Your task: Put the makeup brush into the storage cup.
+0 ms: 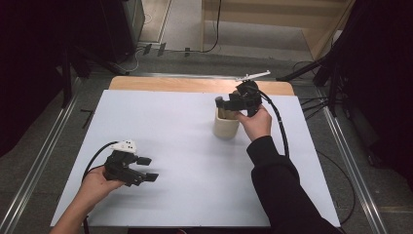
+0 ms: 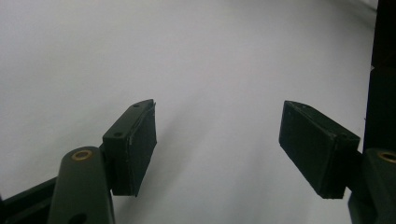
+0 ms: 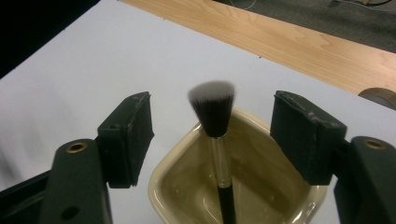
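Cream cup [image 3: 187, 196] — black brush [image 3: 214, 112], white-tipped bristles — white table [image 1: 185, 146].

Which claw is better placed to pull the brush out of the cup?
Right. The right claw hangs open directly over the cup, jaws either side of the brush head. The left claw is open over bare table, well away from it.

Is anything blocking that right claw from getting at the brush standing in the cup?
Nothing visible does. The right claw hangs open over the cream cup, its jaws on either side of the brush, which stands upright with open air around its bristles.
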Demonstrator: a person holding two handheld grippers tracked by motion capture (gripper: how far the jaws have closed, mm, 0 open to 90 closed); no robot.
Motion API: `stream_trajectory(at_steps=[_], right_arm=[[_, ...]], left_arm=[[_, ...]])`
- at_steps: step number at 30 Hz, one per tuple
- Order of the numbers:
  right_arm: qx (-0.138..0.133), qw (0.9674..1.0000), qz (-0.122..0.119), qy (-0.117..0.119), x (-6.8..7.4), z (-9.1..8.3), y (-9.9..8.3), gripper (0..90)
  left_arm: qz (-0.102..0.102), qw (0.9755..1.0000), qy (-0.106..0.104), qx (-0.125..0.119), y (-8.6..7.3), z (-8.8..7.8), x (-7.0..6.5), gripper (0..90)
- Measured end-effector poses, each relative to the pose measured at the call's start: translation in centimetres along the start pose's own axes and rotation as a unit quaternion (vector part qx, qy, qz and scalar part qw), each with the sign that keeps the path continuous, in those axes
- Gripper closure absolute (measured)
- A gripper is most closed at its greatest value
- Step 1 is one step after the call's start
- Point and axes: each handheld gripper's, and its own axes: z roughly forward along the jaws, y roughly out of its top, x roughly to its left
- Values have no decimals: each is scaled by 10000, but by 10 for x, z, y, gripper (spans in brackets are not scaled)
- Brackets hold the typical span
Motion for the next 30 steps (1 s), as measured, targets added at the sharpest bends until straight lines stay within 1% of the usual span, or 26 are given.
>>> stream_trajectory(at_steps=[2, 7, 10, 16, 18, 22, 24, 30], right_arm=[[58, 10000, -72, -16, 1, -2, 0, 290], [155, 9998, -151, -9, 4, -7, -3, 270], [76, 9999, -122, 94, 4, -13, -7, 270], [243, 9993, -201, 190, 7, -20, -14, 269], [236, 9991, -264, 244, 9, -24, -17, 269], [268, 9988, -293, 302, 13, -31, -23, 268], [257, 9985, -361, 322, 16, -34, -26, 264], [356, 9975, -415, 450, 21, -39, -36, 258]], left_arm=[[1, 10000, 5, 1, 0, 0, 0, 283], [31, 10000, -1, -13, 0, 0, -1, 283], [16, 10000, -12, 2, 0, 0, 0, 283], [18, 10000, 0, 12, 0, 0, -1, 283], [35, 10000, 10, 34, 0, 0, -1, 283], [29, 10000, 13, 31, 0, 1, -1, 283], [46, 10000, 23, 51, 0, 1, -1, 283], [41, 10000, 27, 60, 0, 1, -1, 283]])
